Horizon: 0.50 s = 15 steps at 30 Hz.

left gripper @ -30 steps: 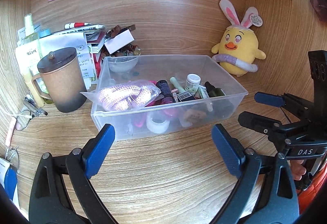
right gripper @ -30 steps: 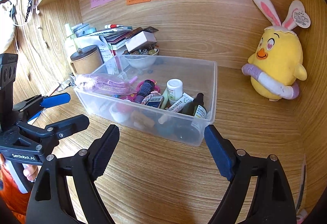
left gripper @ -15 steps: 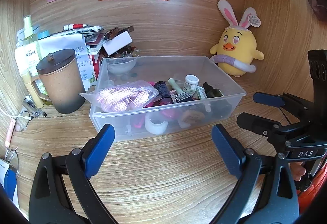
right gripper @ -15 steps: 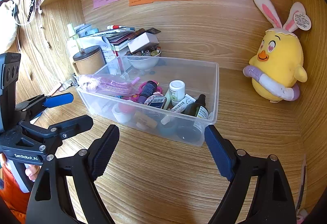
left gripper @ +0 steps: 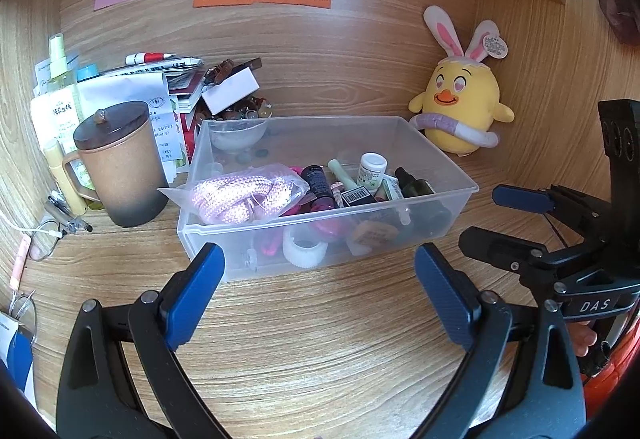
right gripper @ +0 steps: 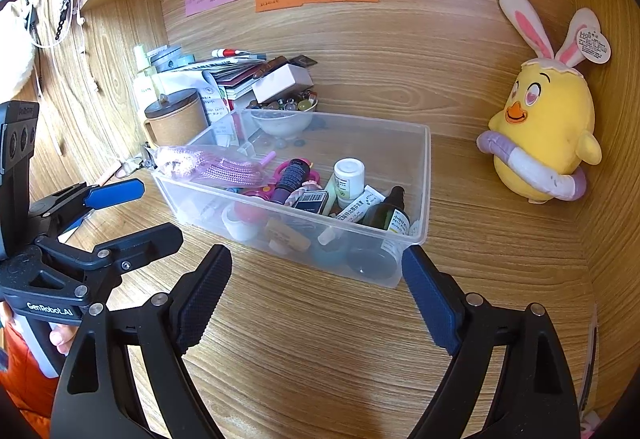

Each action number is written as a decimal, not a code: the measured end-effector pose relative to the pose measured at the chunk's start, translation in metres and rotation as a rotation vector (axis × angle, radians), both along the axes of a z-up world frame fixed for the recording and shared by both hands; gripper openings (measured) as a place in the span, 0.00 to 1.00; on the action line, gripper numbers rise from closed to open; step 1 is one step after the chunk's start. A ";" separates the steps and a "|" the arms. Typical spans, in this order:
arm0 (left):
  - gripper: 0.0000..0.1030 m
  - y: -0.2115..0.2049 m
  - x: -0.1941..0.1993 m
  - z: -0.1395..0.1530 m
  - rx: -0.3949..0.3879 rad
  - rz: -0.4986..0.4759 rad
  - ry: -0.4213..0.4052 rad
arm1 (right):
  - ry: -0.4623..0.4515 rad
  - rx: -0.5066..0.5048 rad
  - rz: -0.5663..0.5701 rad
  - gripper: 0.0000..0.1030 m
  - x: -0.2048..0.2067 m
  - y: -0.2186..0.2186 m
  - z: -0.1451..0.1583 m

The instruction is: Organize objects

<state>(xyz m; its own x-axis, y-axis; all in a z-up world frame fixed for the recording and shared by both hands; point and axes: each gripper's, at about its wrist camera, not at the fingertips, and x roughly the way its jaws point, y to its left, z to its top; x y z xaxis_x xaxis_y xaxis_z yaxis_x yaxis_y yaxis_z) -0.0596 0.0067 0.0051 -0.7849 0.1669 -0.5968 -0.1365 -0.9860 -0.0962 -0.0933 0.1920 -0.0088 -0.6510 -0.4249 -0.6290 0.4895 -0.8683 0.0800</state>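
A clear plastic bin [left gripper: 196,159] [right gripper: 424,179] stands on the wooden desk. In it lie a bagged pink rope [left gripper: 240,195], a black tube [left gripper: 318,181], a white bottle [left gripper: 372,171], a dark dropper bottle [left gripper: 412,185] and a roll of white tape [left gripper: 306,249]. My left gripper [left gripper: 316,271] hangs open just in front of the bin's near wall, with nothing between its blue pads. My right gripper [right gripper: 316,265] is open too, short of the bin's near right corner and holding nothing. Each gripper shows at the edge of the other's view: the right gripper [left gripper: 492,219] and the left gripper [right gripper: 148,215].
A lidded brown mug [left gripper: 120,163] stands left of the bin, before a pile of papers and books [left gripper: 160,79] and a spray bottle [left gripper: 60,79]. A bowl of beads [left gripper: 240,127] sits behind the bin. A yellow plush chick [left gripper: 460,111] leans in the right corner. A shelf runs overhead.
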 end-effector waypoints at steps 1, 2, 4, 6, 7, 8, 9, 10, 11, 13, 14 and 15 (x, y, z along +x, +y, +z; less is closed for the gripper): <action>0.94 0.000 0.000 0.000 0.001 -0.001 -0.001 | 0.000 0.002 0.002 0.83 0.000 -0.001 0.000; 0.94 0.000 0.001 0.000 0.002 0.000 -0.001 | 0.000 0.005 0.003 0.83 0.000 -0.001 -0.001; 0.94 0.000 0.000 0.000 0.000 -0.001 -0.001 | -0.003 0.007 0.006 0.83 0.000 -0.002 -0.002; 0.94 -0.001 0.001 -0.001 -0.001 -0.003 -0.003 | -0.005 0.010 0.009 0.83 0.000 -0.003 -0.002; 0.94 -0.001 0.001 -0.001 0.000 -0.005 -0.004 | -0.004 0.011 0.010 0.83 0.000 -0.004 -0.002; 0.94 -0.001 0.001 -0.001 0.001 -0.007 -0.005 | -0.004 0.012 0.010 0.83 0.000 -0.004 -0.002; 0.94 -0.001 0.001 -0.001 0.003 -0.007 -0.005 | -0.004 0.013 0.010 0.83 0.000 -0.004 -0.002; 0.94 -0.001 0.002 -0.001 0.004 -0.008 -0.005 | -0.004 0.012 0.010 0.83 0.000 -0.004 -0.002; 0.94 -0.001 0.002 -0.001 0.005 -0.009 -0.005 | -0.003 0.013 0.009 0.83 0.000 -0.004 -0.002; 0.94 -0.001 0.002 0.000 0.004 -0.008 -0.001 | -0.003 0.012 0.010 0.83 0.000 -0.004 -0.002; 0.94 0.000 0.003 0.000 0.003 -0.008 0.002 | -0.003 0.013 0.011 0.83 0.000 -0.004 -0.002; 0.94 0.000 0.004 0.000 0.002 -0.008 0.005 | -0.003 0.013 0.011 0.83 0.000 -0.004 -0.002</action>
<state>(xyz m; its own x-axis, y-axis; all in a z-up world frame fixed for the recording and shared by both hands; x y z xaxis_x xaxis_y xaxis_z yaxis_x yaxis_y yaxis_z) -0.0561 0.0066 0.0050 -0.7863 0.1739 -0.5929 -0.1445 -0.9847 -0.0972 -0.0933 0.1883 -0.0111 -0.6443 -0.4233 -0.6369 0.4984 -0.8641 0.0702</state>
